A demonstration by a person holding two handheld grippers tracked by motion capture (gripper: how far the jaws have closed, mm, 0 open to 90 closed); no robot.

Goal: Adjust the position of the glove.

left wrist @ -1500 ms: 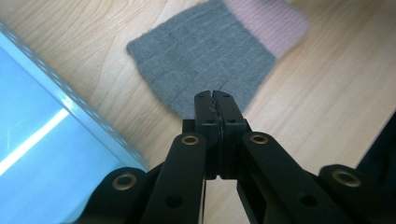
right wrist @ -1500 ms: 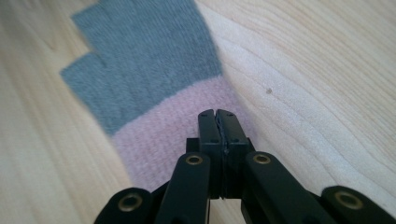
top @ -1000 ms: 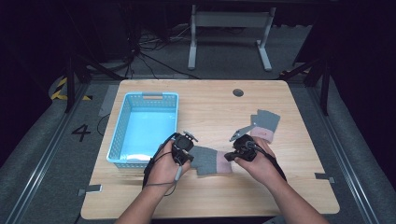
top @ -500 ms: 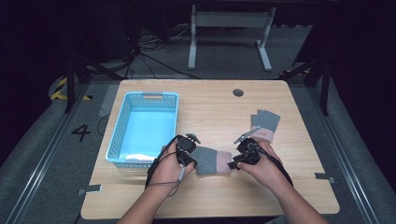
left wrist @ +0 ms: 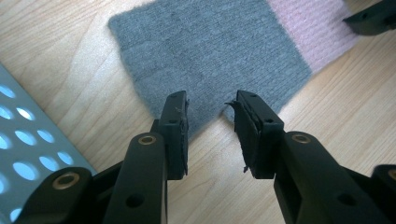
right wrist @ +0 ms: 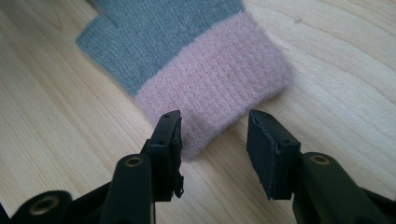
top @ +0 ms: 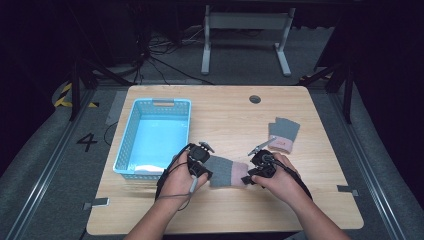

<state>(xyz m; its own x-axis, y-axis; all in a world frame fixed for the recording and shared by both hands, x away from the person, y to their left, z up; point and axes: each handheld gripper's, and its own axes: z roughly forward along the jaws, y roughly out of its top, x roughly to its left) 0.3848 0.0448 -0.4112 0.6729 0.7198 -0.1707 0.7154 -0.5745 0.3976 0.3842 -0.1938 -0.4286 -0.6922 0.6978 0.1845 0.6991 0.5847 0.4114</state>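
Note:
A grey knitted glove with a pink cuff (top: 227, 171) lies flat on the wooden table between my two grippers. My left gripper (top: 199, 161) stands open at its grey end; in the left gripper view a corner of the grey knit (left wrist: 210, 56) lies just ahead of the open jaws (left wrist: 210, 133). My right gripper (top: 259, 170) is open at the pink end; in the right gripper view the pink cuff (right wrist: 219, 84) lies between and just beyond its parted jaws (right wrist: 212, 149). A second, matching glove (top: 283, 134) rests farther right and back.
A light blue plastic basket (top: 152, 137) stands on the left half of the table (top: 225, 110), close beside my left hand. A round cable hole (top: 255, 99) sits near the table's far edge. Dark floor and a metal stand surround the table.
Both hands have drawn slightly toward the near edge and the glove between them has shifted with them. The right gripper sits lower at the pink cuff than before.

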